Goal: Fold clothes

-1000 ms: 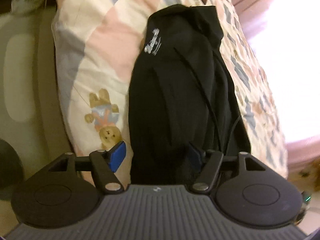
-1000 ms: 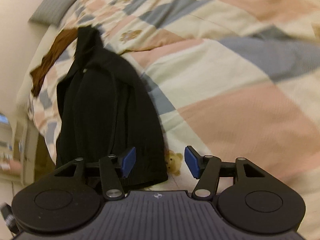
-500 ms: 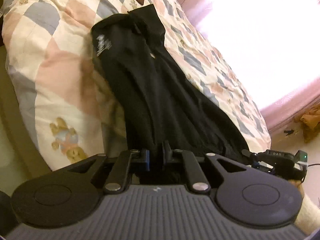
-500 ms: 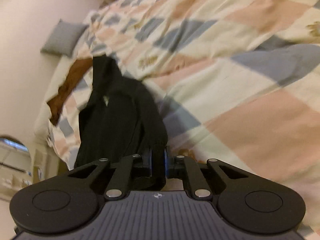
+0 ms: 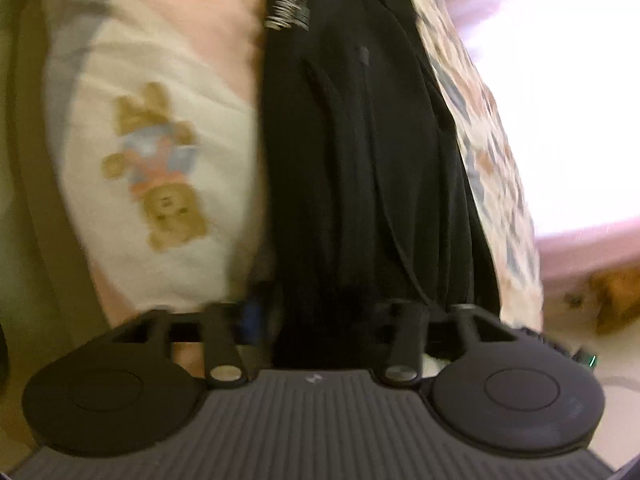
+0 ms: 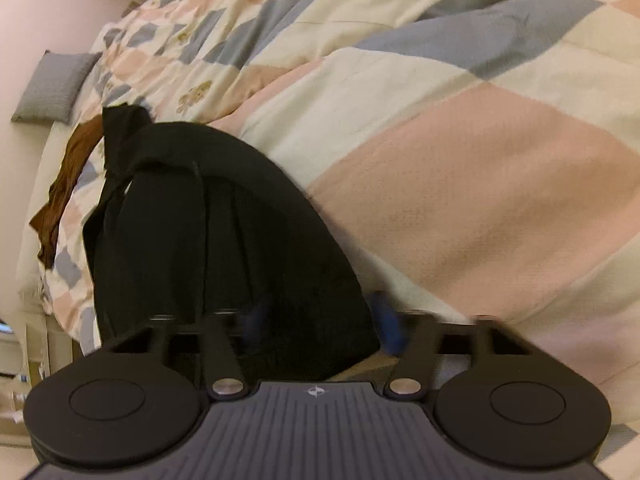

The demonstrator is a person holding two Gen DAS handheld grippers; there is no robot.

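Note:
A long black garment (image 5: 360, 140) with a white print (image 5: 288, 4) near its far end lies folded lengthwise on the patchwork quilt (image 5: 160, 100). My left gripper (image 5: 326, 316) straddles the garment's near edge. Its jaws are opening and stand apart, with the cloth between them and the blue pad (image 5: 252, 316) clear of it. In the right wrist view the same black garment (image 6: 208, 240) has its near corner between the jaws of my right gripper (image 6: 320, 322). These jaws are also opening, and the right pad (image 6: 386, 328) stands just off the cloth edge.
The quilt (image 6: 480, 180) covers a wide bed that stretches to the right. A brown garment (image 6: 68, 184) and a grey pillow (image 6: 56, 88) lie at the far end. A bright window (image 5: 560, 80) is beyond the bed, and something brown (image 5: 616, 292) sits on the floor.
Half a second ago both grippers were shut on the garment's near edge. Now both pairs of jaws have spread apart and both hands have dropped closer to the quilt.

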